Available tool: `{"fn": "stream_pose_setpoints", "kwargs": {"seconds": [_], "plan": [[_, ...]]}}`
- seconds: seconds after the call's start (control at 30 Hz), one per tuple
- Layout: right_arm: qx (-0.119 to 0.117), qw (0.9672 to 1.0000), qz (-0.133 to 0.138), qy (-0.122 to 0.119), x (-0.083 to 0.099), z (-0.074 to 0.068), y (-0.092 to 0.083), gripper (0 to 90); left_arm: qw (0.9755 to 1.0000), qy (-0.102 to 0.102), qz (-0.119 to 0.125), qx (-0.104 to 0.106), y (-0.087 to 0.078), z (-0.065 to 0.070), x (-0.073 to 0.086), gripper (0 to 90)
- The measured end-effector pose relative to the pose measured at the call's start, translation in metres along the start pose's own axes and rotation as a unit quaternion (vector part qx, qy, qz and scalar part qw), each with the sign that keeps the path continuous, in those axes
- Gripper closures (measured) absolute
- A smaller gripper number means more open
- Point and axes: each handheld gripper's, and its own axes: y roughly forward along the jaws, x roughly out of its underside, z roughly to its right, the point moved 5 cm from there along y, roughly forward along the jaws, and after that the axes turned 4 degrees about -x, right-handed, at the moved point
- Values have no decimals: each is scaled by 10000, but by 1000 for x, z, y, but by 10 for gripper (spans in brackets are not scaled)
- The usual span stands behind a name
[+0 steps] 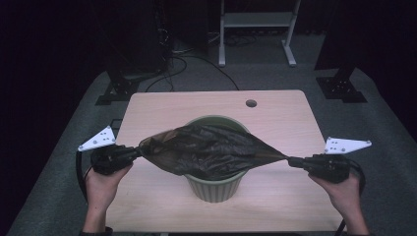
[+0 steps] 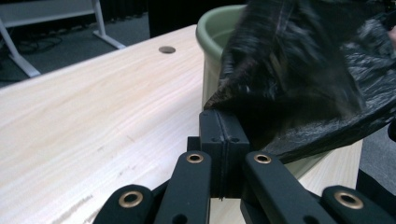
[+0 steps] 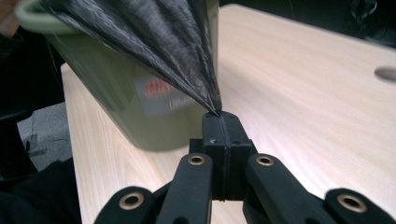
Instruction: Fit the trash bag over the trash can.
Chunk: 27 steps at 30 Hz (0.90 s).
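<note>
High view — black bag (image 1: 211, 150) hides bin (image 1: 215, 189) mouth.

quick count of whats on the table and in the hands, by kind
green bin: 1
black plastic bag: 1
hand-held grippers, left hand-held gripper and right hand-held gripper, each clamped on an end of the bag: 2
total: 4

My left tongs (image 1: 139, 152) and right tongs (image 1: 290, 160) were clamped tight, held level and spread wide apart, tips pointing inward at each other, forearms low.
</note>
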Motion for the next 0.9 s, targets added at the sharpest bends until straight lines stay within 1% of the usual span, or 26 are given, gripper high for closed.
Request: {"fn": "stream_pose_setpoints", "kwargs": {"seconds": [0.03,0.07,0.1,0.13,0.17,0.2,0.27,0.3,0.33,0.37,0.4,0.43,0.47,0.5,0.53,0.57,0.6,0.63,0.67,0.7,0.73,0.77,0.83,0.87,0.9], "plan": [[23,9999,-58,98,9,4,1,900,10000,-43,-64,-8,3,-2,6,900],[23,9999,-58,98,9,4,1,900,10000,-43,-64,-8,3,-2,6,900],[70,9998,-103,175,17,7,1,900,9999,-71,-145,-23,7,-3,11,900],[70,9998,-103,175,17,7,1,900,9999,-71,-145,-23,7,-3,11,900],[125,9995,-167,227,24,10,1,900,9998,-136,-154,39,10,-3,16,900],[119,9995,-161,263,26,11,1,900,9997,-150,-150,77,12,-3,18,900],[121,9994,-174,282,28,13,1,900,9998,-136,-142,100,12,-2,18,900],[136,9995,-135,250,27,12,-1,887,9998,-94,-47,156,12,-1,15,899],[142,9996,-97,237,26,12,-2,849,9998,-113,-1,191,10,0,13,854],[129,9996,-37,253,23,12,-4,784,9997,-112,60,185,7,1,8,772],[129,9996,-37,253,23,12,-4,784,9997,-112,60,185,7,1,8,706],[153,9995,49,257,20,12,-7,731,9997,-89,144,175,3,1,4,706],[191,9995,141,224,13,12,-13,670,9995,-77,231,220,-2,2,0,595],[250,9993,216,197,10,13,-16,638,9990,-68,329,307,-11,4,-7,550],[243,9992,256,199,7,13,-19,635,9990,-68,329,307,-11,4,-7,509],[262,9990,332,173,3,13,-23,607,9984,-18,436,359,-18,6,-11,445],[280,9986,415,159,-1,12,-26,587,9982,31,463,380,-23,8,-15,388],[266,9984,482,152,-4,12,-29,584,9980,90,478,398,-28,10,-18,365],[266,9984,482,152,-4,12,-29,584,9977,136,533,405,-32,12,-21,365],[258,9979,582,78,-12,9,-31,573,9968,214,614,469,-38,16,-27,335],[258,9979,582,78,-12,9,-31,573,9968,214,614,469,-38,16,-27,325],[216,9981,580,19,-18,6,-29,560,9963,316,641,479,-42,19,-35,307],[177,9982,563,-34,-23,3,-25,559,9962,346,653,463,-42,20,-38,291],[177,9982,563,-34,-23,3,-25,559,9958,386,676,473,-43,21,-43,291],[136,9984,537,-93,-29,1,-19,552,9951,465,706,511,-41,24,-51,281]]}}
